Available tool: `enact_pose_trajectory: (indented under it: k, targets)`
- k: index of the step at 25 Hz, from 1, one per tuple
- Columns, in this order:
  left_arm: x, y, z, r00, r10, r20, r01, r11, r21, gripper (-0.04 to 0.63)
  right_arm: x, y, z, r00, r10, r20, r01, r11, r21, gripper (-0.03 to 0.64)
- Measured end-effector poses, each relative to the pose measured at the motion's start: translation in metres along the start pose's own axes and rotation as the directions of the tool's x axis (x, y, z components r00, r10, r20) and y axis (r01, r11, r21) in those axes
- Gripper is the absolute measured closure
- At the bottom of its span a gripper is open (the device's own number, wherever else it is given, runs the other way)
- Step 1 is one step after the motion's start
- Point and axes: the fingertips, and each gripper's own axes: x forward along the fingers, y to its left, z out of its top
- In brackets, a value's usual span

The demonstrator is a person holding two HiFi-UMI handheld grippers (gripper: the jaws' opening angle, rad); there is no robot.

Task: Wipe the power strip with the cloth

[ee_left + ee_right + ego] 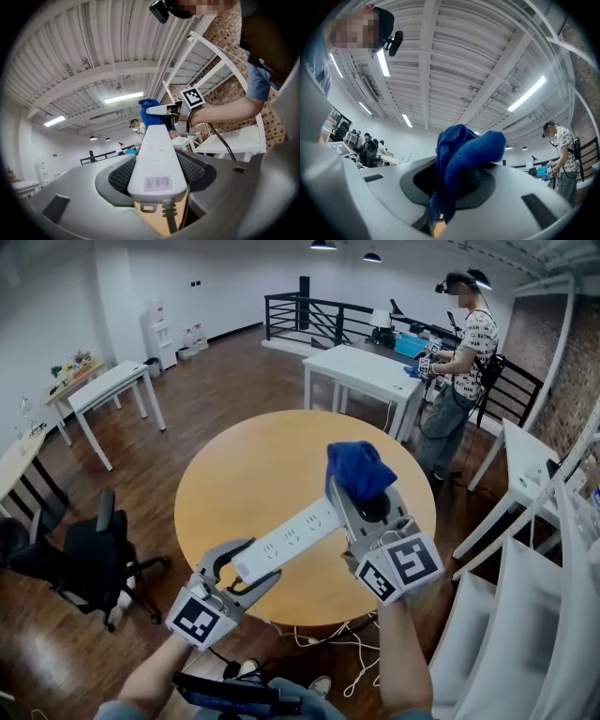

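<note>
Round wooden table [253,465] is seen from above, with a black office chair [94,559] to its left and a second person [464,352] at a white desk [361,371] behind.

White power strip [286,540] is held over the near part of the table. Its cable end is clamped between the closed jaws of the left gripper [247,570], and its far end is angled up toward the right gripper [361,491].

Blue cloth [359,470] is pinched in the right gripper's jaws and bunched above them, just at the strip's far end. Contact between the two cannot be confirmed.

A pink label [158,183] is noted near the strip's cable [169,220].
</note>
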Motion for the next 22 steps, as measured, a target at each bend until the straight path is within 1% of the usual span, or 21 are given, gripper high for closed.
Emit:
enact_pose_trajectory:
  k: [4, 12, 14, 17, 22]
  targets:
    - [0.003, -0.003, -0.001, 1.000, -0.006, -0.010, 0.006, 1.000, 0.022, 0.313, 0.009, -0.001, 0.000, 1.000, 0.012, -0.019, -0.012, 1.000, 0.003, 0.557]
    - [0.004, -0.003, -0.003, 1.000, -0.004, -0.022, 0.005, 1.000, 0.020, 0.313, 0.021, 0.003, -0.004, 0.998, 0.035, -0.052, -0.035, 0.999, 0.001, 0.557]
    - [0.005, -0.003, -0.005, 0.999, -0.004, -0.033, 0.005, 1.000, 0.028, 0.313, 0.023, 0.005, -0.006, 0.997, 0.041, -0.059, -0.041, 0.999, -0.001, 0.557]
    - [0.008, -0.004, -0.008, 0.999, 0.002, -0.051, 0.000, 0.999, 0.043, 0.313, 0.026, 0.010, -0.007, 0.996, 0.052, -0.066, -0.053, 0.999, -0.009, 0.557]
    - [0.012, -0.002, -0.016, 0.997, 0.013, -0.072, -0.009, 0.999, 0.049, 0.313, 0.035, 0.026, -0.015, 0.993, 0.082, -0.086, -0.082, 0.997, 0.005, 0.557]
